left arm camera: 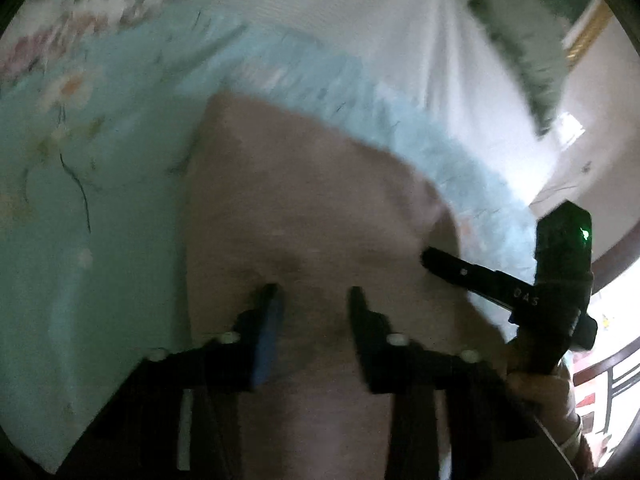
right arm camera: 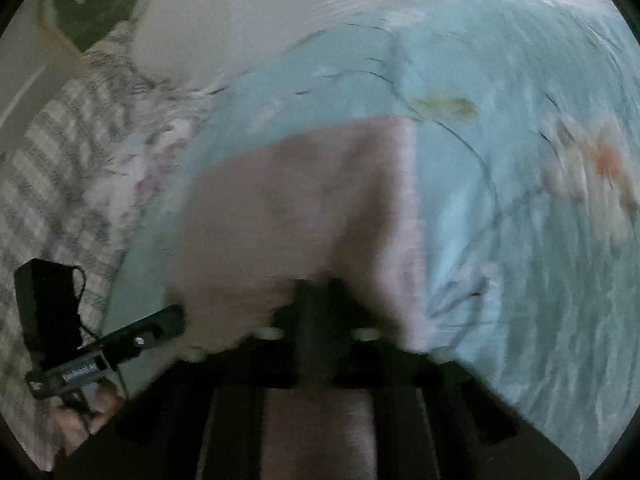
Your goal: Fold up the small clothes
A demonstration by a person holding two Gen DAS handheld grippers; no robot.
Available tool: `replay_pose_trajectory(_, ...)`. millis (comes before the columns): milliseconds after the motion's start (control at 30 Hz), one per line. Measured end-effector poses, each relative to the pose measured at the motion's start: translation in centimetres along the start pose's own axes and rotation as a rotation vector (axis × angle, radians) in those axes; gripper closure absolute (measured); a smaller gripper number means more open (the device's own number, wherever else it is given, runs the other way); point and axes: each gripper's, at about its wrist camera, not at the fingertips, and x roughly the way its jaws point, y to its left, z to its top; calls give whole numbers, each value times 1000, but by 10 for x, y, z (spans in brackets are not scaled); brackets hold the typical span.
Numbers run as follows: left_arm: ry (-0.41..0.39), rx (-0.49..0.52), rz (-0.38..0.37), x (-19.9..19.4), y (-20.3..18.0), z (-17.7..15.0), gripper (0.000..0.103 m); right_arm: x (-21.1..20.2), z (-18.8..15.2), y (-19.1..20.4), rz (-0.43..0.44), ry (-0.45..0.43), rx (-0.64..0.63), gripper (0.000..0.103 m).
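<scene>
Cloth (left arm camera: pixel 304 208) — pink, lies on the floral sheet (left arm camera: pixel 100 200), near edge lifted for folding. Right gripper (right arm camera: pixel 320 284) is clamped shut on that edge; my left gripper (left arm camera: pixel 314 296) stands part open astride it — no pinch visible yet.

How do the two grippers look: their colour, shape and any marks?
Both are black. The left gripper has flat jaws, one with a blue pad, and white screw heads. The right gripper has a boxy top with a green light, and white letters on its side.
</scene>
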Motion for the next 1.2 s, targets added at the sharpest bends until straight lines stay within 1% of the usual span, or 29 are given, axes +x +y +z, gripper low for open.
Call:
replay_pose_trajectory(33, -5, -4, -10, 2, 4, -1, 78, 0, -1, -7, 40, -10, 30, 103)
replay_pose_trajectory(67, -10, -13, -24, 3, 8, -1, 81, 0, 0, -11, 58, -10, 50, 103)
replay_pose_trajectory(100, -7, -23, -31, 3, 11, 0, 83, -1, 0, -11, 56, -11, 47, 103)
replay_pose_trajectory(133, -3, -28, -34, 2, 13, 1, 85, -2, 1, -7, 40, -12, 29, 103)
replay_pose_trajectory(233, -1, -28, -33, -3, 13, 1, 86, -11, -3, 1, 10, -17, 10, 103)
replay_pose_trajectory(367, -39, 20, -5, -27, 0, -12, 85, -39, -14, 14, -23, -35, -17, 99)
replay_pose_trajectory(400, -45, 29, -11, -35, -2, -17, 85, -49, -20, 19, -17, -44, -30, 99)
replay_pose_trajectory(533, -66, 66, -73, -65, -14, -48, 84, -82, -56, 43, 67, -41, -105, 99)
replay_pose_trajectory(600, -69, 101, -79, -76, -20, -65, 81, -87, -81, 43, 52, -6, -114, 99)
replay_pose_trajectory(667, -47, 131, -68, -80, -23, -87, 74, -83, -102, 30, 2, 36, -84, 99)
replay_pose_trajectory(700, -28, 140, -58, -79, -22, -97, 74, -80, -109, 23, -24, 52, -67, 99)
replay_pose_trajectory(733, -12, 146, -42, -76, -21, -105, 74, -77, -118, 11, -28, 60, -35, 100)
replay_pose_trajectory(800, 26, 139, -15, -69, -12, -124, 75, -79, -126, -3, 34, 31, 23, 100)
replay_pose_trajectory(833, 25, 137, -20, -69, -9, -129, 77, -79, -126, -6, 47, 24, 41, 100)
replay_pose_trajectory(900, 2, 139, -24, -72, -9, -134, 77, -78, -125, -2, 29, 22, 21, 100)
replay_pose_trajectory(967, 7, 136, -6, -72, -13, -134, 76, -77, -125, 2, 14, 20, 4, 100)
replay_pose_trajectory(1133, -3, 157, 25, -75, -20, -138, 75, -78, -127, 1, 7, 10, -7, 100)
replay_pose_trajectory(1200, -3, 169, 35, -72, -22, -138, 74, -77, -127, 3, -22, 11, -40, 100)
